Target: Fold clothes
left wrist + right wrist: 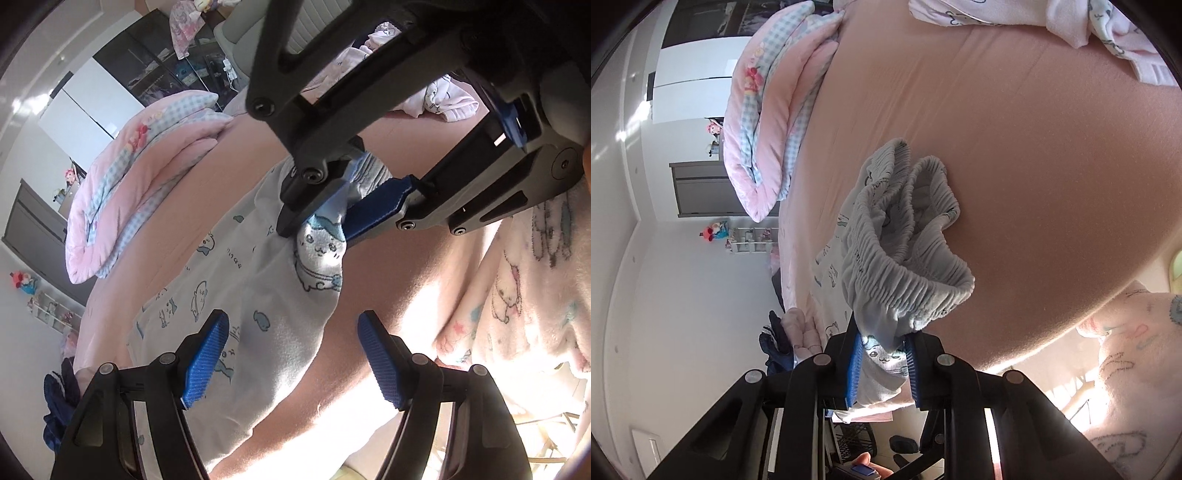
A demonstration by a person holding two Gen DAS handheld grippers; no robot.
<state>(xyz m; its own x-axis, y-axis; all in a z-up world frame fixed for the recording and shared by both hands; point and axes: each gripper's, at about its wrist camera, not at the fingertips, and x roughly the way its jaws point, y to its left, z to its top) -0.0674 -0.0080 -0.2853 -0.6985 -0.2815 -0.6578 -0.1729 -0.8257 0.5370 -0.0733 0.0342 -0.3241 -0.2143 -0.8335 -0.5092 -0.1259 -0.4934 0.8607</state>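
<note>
**Printed trousers held at the waistband above a pink bed**

Left wrist view. The left gripper (pixel 293 360) fills the near edge, its two blue pads spread wide with nothing between them; they hover above the white printed trousers (pixel 236 295). The trousers lie stretched across the pink bed (pixel 388 266), running from the near left towards the centre. In the upper middle the right gripper (pixel 345 206) reaches in from the far right, its jaws pinching a bunched fold of the trousers bearing a blue cartoon figure. A folded pink and blue checked quilt (pixel 144 188) rests on the bed at the far left. A fluffy pink patterned cloth (pixel 532 280) occupies the right edge, and more pale clothes (pixel 439 99) lie at the far side of the bed.

Right wrist view. The right gripper (pixel 882 367) clamps the trousers (pixel 905 258) between its blue pads; the gathered elastic waistband opens out just beyond the fingertips, lifted off the bed (pixel 1034 147). The quilt (pixel 775 122) sits at the far left, the pale clothes (pixel 1089 26) at the far right, the fluffy cloth (pixel 1137 369) at the near right.
</note>
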